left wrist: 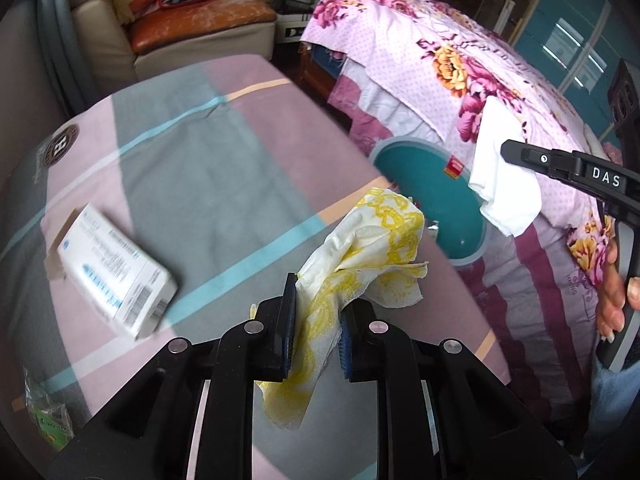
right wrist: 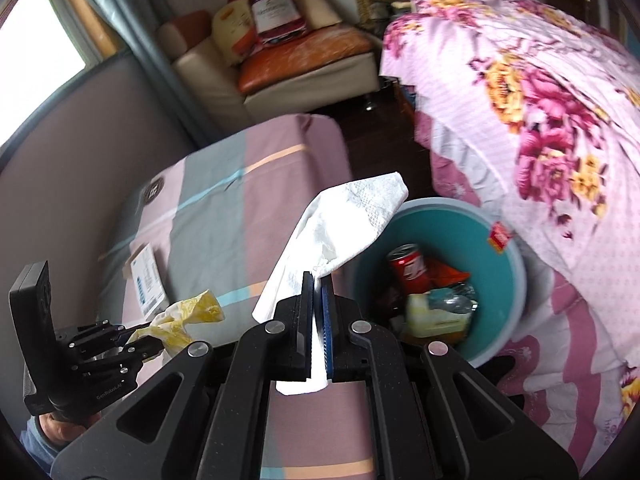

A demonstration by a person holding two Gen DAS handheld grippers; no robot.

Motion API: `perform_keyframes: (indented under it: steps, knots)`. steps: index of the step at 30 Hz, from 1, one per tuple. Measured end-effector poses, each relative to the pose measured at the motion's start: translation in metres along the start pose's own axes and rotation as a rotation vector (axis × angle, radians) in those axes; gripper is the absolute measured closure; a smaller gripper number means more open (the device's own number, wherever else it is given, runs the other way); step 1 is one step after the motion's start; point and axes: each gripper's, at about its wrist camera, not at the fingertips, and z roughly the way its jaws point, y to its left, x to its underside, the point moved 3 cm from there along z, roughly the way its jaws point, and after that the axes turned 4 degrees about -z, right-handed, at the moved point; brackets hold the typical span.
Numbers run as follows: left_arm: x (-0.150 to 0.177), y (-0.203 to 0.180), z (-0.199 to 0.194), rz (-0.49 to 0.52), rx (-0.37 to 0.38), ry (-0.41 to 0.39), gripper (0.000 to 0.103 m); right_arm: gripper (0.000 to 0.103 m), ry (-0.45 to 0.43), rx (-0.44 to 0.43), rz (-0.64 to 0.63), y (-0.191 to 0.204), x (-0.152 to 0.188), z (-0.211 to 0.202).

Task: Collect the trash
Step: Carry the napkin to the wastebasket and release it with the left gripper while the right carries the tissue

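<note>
My left gripper (left wrist: 318, 306) is shut on a crumpled yellow-patterned tissue (left wrist: 372, 240), held above the striped table cover (left wrist: 192, 184). My right gripper (right wrist: 317, 280) is shut on a white tissue (right wrist: 352, 216) that sticks up past the pads. A teal bin (right wrist: 504, 300) stands on the floor beside the table, just right of the white tissue; inside lie a red can (right wrist: 408, 266), wrappers and a yellow item. In the left wrist view the bin (left wrist: 432, 184) shows past the table edge, with the right gripper (left wrist: 508, 148) and its white tissue (left wrist: 504, 172) over it. The left gripper (right wrist: 158, 340) with the yellow tissue (right wrist: 188, 316) appears low left in the right wrist view.
A white and blue box (left wrist: 116, 272) lies on the table at the left, and a green packet (left wrist: 48, 416) sits near the lower left edge. A bed with a floral pink quilt (left wrist: 460, 64) rises right of the bin. A cream sofa (left wrist: 180, 28) stands behind the table.
</note>
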Motion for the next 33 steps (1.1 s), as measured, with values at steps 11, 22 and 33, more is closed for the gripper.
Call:
perform_keyframes:
  steps: [11, 22, 33]
  knots:
    - [-0.035, -0.071, 0.035, 0.090, 0.037, 0.027, 0.085, 0.099, -0.074, 0.051, 0.094, -0.071, -0.007, -0.029]
    - [-0.050, -0.108, 0.076, 0.136, 0.037, 0.085, 0.084, 0.099, -0.051, 0.069, 0.159, -0.121, -0.003, -0.028]
    - [-0.060, -0.119, 0.091, 0.135, 0.044, 0.102, 0.068, 0.099, -0.038, 0.067, 0.182, -0.134, -0.003, -0.017]
